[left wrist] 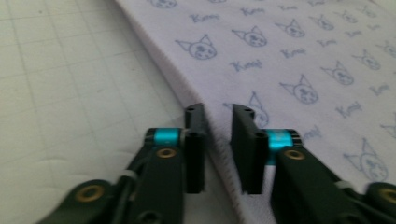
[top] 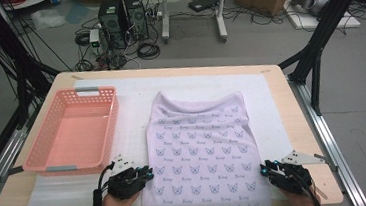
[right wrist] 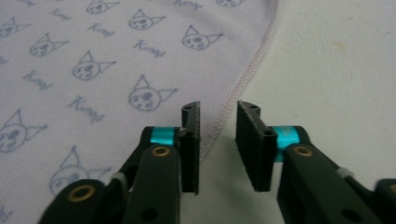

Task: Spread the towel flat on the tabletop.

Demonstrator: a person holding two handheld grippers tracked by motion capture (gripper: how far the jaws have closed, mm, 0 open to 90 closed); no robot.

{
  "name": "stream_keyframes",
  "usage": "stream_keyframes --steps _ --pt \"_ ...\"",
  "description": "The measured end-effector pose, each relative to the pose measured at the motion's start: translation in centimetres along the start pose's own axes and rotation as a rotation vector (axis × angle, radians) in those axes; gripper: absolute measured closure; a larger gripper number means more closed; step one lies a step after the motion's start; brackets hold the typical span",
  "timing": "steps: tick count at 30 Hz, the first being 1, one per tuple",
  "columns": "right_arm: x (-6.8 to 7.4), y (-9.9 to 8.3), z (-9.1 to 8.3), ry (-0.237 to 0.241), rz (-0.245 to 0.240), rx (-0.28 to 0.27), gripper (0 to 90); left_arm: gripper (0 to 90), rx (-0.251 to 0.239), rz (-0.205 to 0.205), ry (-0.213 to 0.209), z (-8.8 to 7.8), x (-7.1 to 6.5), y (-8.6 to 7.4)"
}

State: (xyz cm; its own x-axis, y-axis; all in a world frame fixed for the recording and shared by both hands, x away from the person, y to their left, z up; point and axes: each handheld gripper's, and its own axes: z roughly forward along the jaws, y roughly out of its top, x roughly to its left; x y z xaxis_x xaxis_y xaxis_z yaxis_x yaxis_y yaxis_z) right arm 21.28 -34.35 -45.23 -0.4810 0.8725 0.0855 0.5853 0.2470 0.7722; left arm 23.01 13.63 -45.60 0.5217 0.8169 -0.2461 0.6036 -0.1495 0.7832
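Here's the table from above: a pale lilac cloth [top: 203, 151] printed with little cat faces lies flat across the white mat [top: 135, 99], its near end reaching right to the table's front edge. To its left sits a pink plastic basket [top: 39, 145], well apart from the cloth's edge. Now the hands. The left gripper [top: 147, 175] sits low at the cloth's left border, close to the near corner, and the right gripper [top: 263, 170] mirrors it at the right border, so the fabric lies stretched between the two. Down in the left gripper view, the left gripper [left wrist: 218, 114] straddles the folded edge of the cloth [left wrist: 289, 60]: one jaw over the white mat [left wrist: 70, 93], the other over the printed fabric, the edge running up between them. A narrow gap stands between the pads, and they do not press on the fabric; I call them drawn in close but not clamped on anything. Over in the right gripper view it's the same picture flipped: the right gripper [right wrist: 218, 109] has the stitched hem of the cloth [right wrist: 93, 60] passing between its jaws, left jaw above the print, right jaw above the bare mat [right wrist: 336, 60]. Those pads also stand slightly apart, with the hem lying loose between them, not pinched.
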Motion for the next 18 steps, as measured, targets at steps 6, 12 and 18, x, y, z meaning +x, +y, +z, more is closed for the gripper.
stream_keyframes --steps 6,12,18 --pt "0.4 0.0 -0.5 0.021 -0.021 0.023 89.0 88.0 -0.010 -0.044 -0.004 -1.0 0.4 -0.7" --pt "0.1 -1.5 -2.5 0.057 -0.013 0.035 89.0 88.1 -0.007 -0.030 -0.024 -2.8 -0.3 -2.3" --pt "0.1 -1.8 -3.1 0.051 0.026 0.014 68.0 59.6 -0.054 0.006 -0.038 -2.7 -0.4 -2.3"
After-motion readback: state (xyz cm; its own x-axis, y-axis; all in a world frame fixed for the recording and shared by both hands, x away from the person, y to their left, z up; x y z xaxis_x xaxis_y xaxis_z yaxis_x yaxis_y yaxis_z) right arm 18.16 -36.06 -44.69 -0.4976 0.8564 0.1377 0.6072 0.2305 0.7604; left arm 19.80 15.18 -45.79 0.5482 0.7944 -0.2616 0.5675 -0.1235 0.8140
